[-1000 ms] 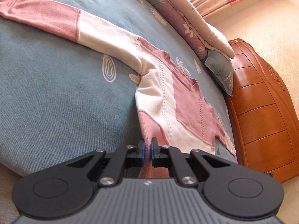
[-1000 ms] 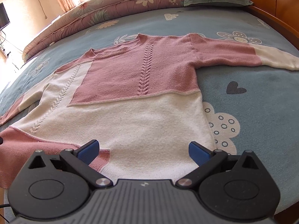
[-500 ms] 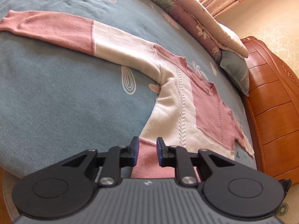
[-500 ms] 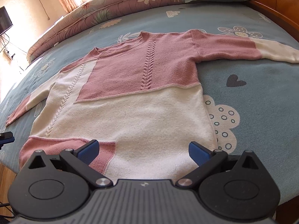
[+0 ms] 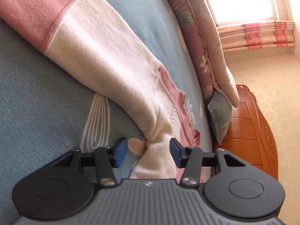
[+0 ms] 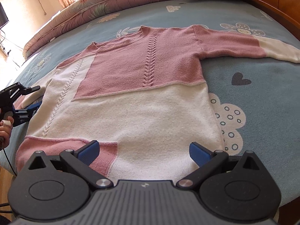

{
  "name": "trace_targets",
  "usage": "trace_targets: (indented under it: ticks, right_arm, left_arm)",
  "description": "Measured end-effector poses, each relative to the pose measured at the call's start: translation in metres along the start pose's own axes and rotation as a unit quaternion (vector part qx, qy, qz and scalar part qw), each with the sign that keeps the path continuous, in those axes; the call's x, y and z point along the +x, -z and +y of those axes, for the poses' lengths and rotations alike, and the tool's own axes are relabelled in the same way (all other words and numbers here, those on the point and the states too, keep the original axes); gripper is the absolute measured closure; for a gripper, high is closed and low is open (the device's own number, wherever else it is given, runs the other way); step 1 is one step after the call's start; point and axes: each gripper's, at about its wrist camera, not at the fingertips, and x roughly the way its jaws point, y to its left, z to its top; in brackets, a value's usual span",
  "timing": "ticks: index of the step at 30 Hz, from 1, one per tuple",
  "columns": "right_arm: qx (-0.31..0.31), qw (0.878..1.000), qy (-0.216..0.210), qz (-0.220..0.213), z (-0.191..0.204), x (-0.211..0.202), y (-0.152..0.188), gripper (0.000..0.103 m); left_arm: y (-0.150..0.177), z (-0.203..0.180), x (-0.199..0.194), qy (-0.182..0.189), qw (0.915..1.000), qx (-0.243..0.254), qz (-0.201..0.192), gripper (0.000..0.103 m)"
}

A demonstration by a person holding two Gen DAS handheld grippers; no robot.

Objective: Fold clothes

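1. In your left wrist view, your left gripper (image 5: 148,151) is low over the bed, at the armpit of the pink and cream knitted sweater (image 5: 105,56). Its jaws are opening. The cream fabric where the sleeve meets the body lies between the blue pads (image 5: 120,152), but the pads do not press on it. The sleeve runs away to the upper left, cream first and then pink, flat on the blue-grey bedsheet with flower prints (image 5: 37,112). Behind it you see the folded floral quilt (image 5: 198,43), a grey-green pillow (image 5: 221,118) and the brown wooden headboard (image 5: 249,131).

2. In your right wrist view, your right gripper (image 6: 144,152) hovers above the bottom hem of the sweater (image 6: 142,86). Its jaws are wide apart and hold nothing. The sweater lies spread flat, front side up, with the collar toward the quilt (image 6: 105,5) and one sleeve stretched out to the right. Your left gripper (image 6: 28,101) shows at the left edge, at the other sleeve, held by your hand (image 6: 4,129).
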Motion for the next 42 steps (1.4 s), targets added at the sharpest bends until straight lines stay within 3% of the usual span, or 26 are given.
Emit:
trace_targets:
  ticks: [6, 11, 13, 16, 19, 23, 26, 28, 30, 37, 40, 42]
  right_arm:
    - [0.007, 1.0, 0.022, 0.016, -0.007, 0.017, -0.005, 0.0]
    - [-0.015, 0.999, 0.032, 0.024, -0.002, 0.024, -0.004, 0.0]
    - [-0.016, 0.999, 0.033, 0.027, -0.003, 0.027, -0.004, 0.0]
    - [-0.021, 0.999, 0.038, 0.029, -0.002, 0.031, -0.004, 0.0]
    - [-0.034, 0.998, 0.048, 0.032, 0.003, 0.035, -0.004, 0.0]
    - [-0.053, 0.996, 0.06, 0.035, 0.008, 0.038, -0.003, 0.0]
    - [-0.055, 0.996, 0.062, 0.031, 0.008, 0.038, -0.001, 0.0]
    - [-0.055, 0.996, 0.063, 0.028, 0.008, 0.038, 0.0, 0.0]
    - [-0.06, 0.996, 0.064, 0.029, 0.009, 0.038, 0.0, 0.0]
    - [-0.07, 0.995, 0.063, 0.023, 0.009, 0.038, 0.003, 0.0]
    - [-0.072, 0.995, 0.064, 0.02, 0.01, 0.038, 0.005, 0.0]
    - [-0.073, 0.995, 0.068, 0.019, 0.011, 0.038, 0.005, 0.0]
  left_arm:
    - [-0.01, -0.008, 0.014, -0.045, 0.998, 0.006, -0.045, 0.073]
    - [-0.04, -0.015, -0.012, -0.101, 0.9888, 0.018, -0.108, 0.074]
    - [-0.047, -0.017, -0.022, -0.113, 0.9888, 0.021, -0.095, 0.071]
    - [-0.036, -0.033, -0.032, -0.134, 0.987, 0.063, -0.064, 0.063]
    - [-0.012, -0.059, -0.032, -0.091, 0.9887, 0.116, -0.029, 0.054]
    - [0.02, -0.097, 0.003, -0.037, 0.9817, 0.182, 0.04, 0.05]
    - [0.037, -0.105, 0.041, -0.073, 0.9707, 0.214, 0.08, 0.05]
    - [0.044, -0.093, 0.054, -0.132, 0.9639, 0.217, 0.079, 0.056]
    - [0.047, -0.086, 0.047, -0.124, 0.965, 0.222, 0.067, 0.057]
    - [0.085, -0.067, -0.002, -0.122, 0.952, 0.259, 0.109, 0.057]
    - [0.085, -0.069, -0.004, -0.123, 0.9555, 0.244, 0.111, 0.05]
    - [0.08, -0.073, 0.005, -0.128, 0.957, 0.24, 0.101, 0.05]
